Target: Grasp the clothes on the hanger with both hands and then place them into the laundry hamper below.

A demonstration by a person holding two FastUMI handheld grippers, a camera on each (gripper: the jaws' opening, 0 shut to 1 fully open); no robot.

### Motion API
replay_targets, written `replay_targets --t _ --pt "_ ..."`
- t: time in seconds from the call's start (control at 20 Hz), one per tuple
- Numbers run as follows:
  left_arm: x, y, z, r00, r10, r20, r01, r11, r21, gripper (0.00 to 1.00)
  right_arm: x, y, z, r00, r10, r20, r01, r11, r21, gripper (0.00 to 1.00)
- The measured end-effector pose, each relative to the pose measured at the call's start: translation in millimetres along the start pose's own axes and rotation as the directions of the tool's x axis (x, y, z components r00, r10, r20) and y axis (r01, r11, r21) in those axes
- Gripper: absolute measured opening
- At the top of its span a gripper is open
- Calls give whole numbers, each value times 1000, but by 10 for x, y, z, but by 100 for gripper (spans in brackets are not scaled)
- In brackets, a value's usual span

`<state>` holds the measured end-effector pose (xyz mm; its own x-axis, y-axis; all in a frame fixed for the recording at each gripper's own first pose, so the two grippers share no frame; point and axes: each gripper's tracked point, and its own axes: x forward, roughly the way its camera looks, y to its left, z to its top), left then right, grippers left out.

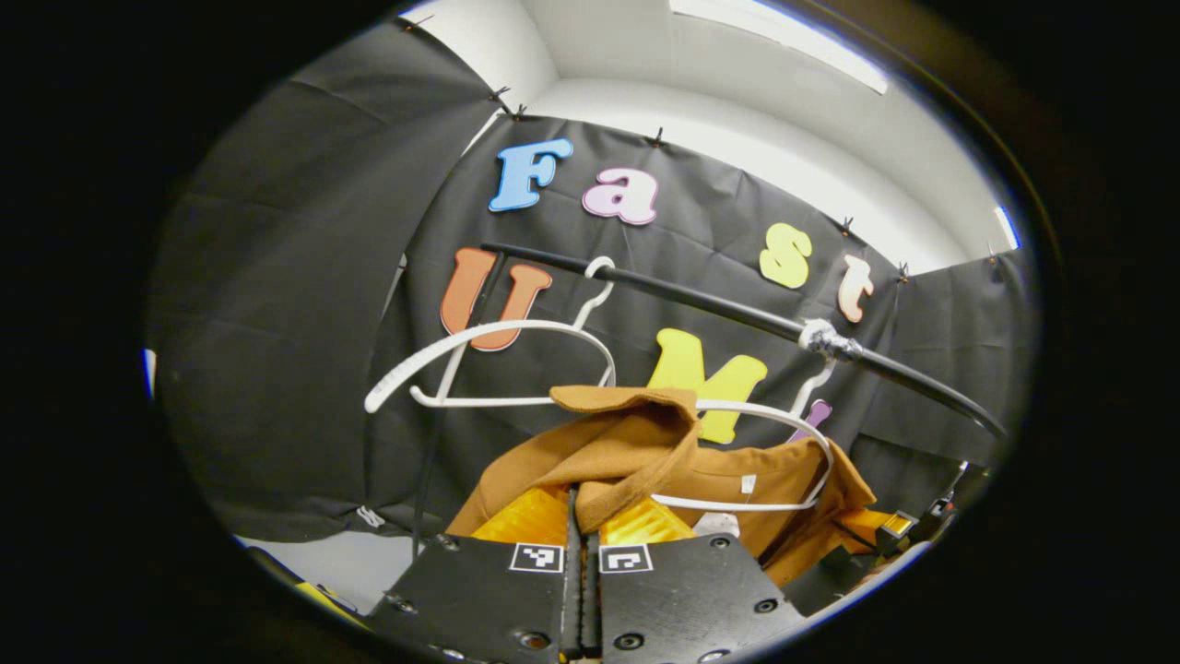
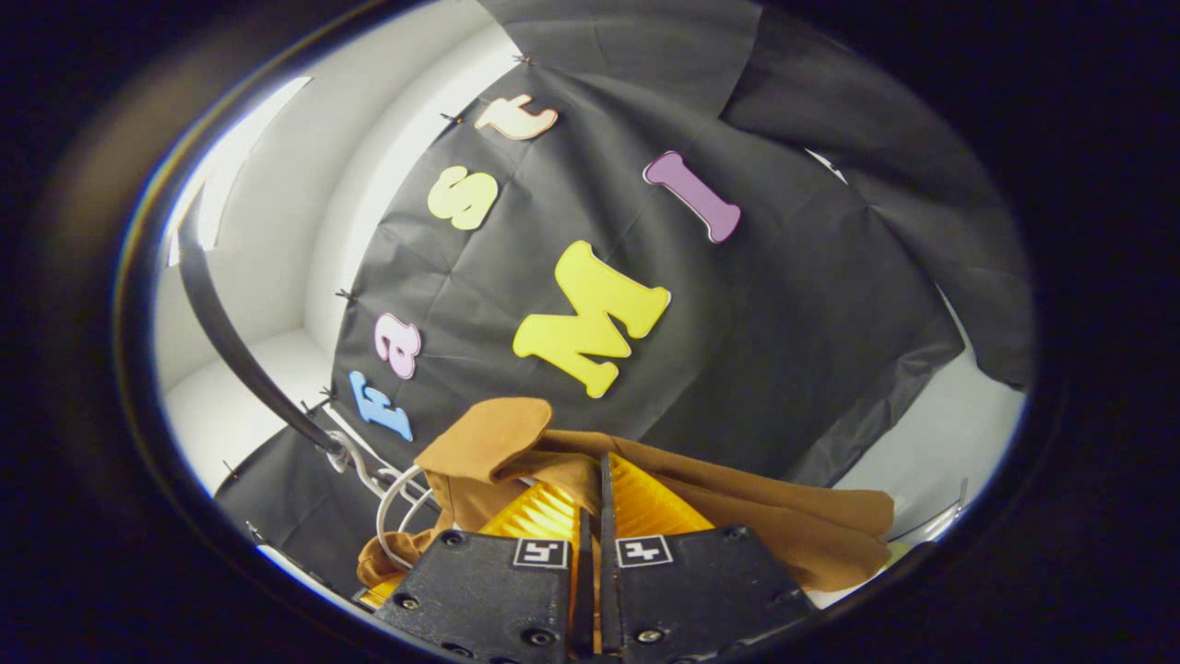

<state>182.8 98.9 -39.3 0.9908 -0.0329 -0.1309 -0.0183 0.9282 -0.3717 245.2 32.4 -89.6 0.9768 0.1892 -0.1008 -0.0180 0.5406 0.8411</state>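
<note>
A brown garment (image 1: 737,470) hangs on a white hanger (image 1: 793,426) hooked over a black rail (image 1: 701,304). My left gripper (image 1: 579,503) is shut on the garment's collar fold, with cloth pinched between its fingers. In the right gripper view the same brown garment (image 2: 737,526) drapes across the bottom. My right gripper (image 2: 599,480) is shut on a fold of it, just right of the white hanger (image 2: 387,498). The rail (image 2: 230,341) curves up the left side there.
An empty white hanger (image 1: 498,334) hangs on the rail to the left of the garment's hanger. Black cloth walls stand close behind the rail, with a white wall and ceiling above.
</note>
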Motion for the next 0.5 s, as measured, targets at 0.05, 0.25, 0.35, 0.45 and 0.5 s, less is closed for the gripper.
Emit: replay_targets --t 0.05,0.25,0.35,0.45,0.5 --pt "-15 -3 36 1000 -4 8 4 1000 -3 0 6 30 43 1000 10 6 -10 1000 1 6" --pt "7 106 111 1000 -17 5 17 1000 -25 0 13 71 244 999 33 43 -34 999 10 5" --pt "8 163 181 1000 -16 12 16 999 -47 0 45 89 327 997 50 53 -53 997 53 5" --pt "35 238 246 1000 -12 17 13 997 -74 0 104 85 388 996 62 59 -67 995 80 5" --pt "62 281 261 1000 -5 16 6 997 -81 0 140 75 390 996 68 52 -73 993 96 5"
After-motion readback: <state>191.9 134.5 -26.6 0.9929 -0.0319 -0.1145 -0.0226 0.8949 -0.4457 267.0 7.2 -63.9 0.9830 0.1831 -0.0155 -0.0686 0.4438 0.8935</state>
